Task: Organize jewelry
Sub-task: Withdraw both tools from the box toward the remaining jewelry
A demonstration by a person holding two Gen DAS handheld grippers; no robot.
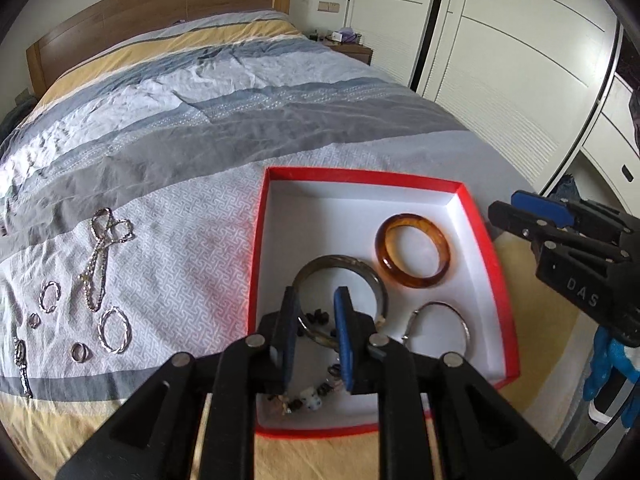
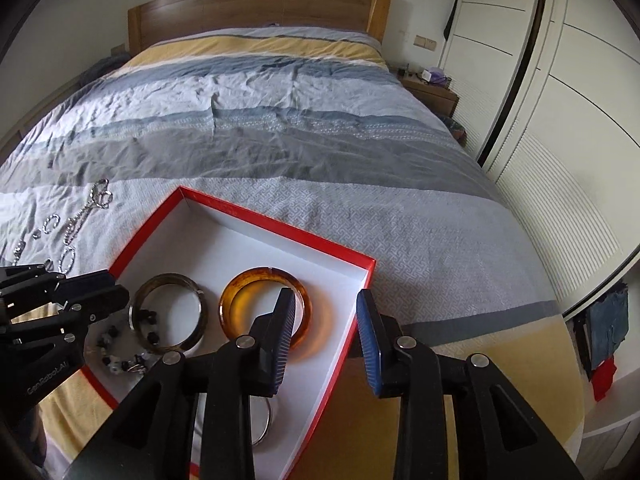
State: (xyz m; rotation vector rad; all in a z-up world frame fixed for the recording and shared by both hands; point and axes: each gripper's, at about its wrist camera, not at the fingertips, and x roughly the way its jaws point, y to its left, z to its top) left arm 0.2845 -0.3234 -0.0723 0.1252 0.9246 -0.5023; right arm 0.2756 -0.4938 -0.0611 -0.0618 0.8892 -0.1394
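Both wrist cams near, facing headboard (image 2: 260, 8), sharing red box (image 1: 496, 264)

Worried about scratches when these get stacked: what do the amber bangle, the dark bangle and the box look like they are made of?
Amber bangle: glossy and translucent with brown mottling, so resin or glass, hard to say which.
Dark bangle: grey-brown, streaked and polished, perhaps horn or resin; a pale metal-looking edge shows in the right wrist view.
Box: matte red outside, plain white inside, thin straight walls, likely cardboard.
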